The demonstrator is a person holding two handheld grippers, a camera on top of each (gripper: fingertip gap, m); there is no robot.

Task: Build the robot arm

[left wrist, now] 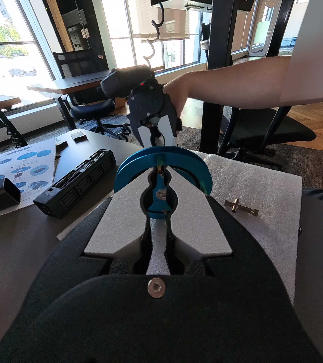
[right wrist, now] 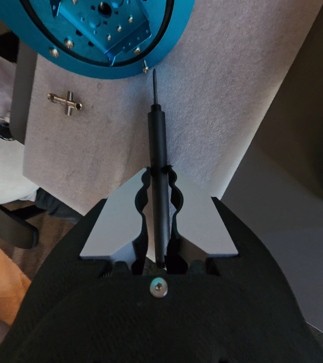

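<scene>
Covering dark table [left wrist: 9,245]: white foam [left wrist: 255,186].

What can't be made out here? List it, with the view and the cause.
- Left wrist view: what the left hand-held gripper pinches on the blue wheel assembly; its own white pads hide the contact.
- Right wrist view: the wheel's upper part, cut off by the top edge.
- Right wrist view: whether the screwdriver tip touches the small screw; too small.
</scene>
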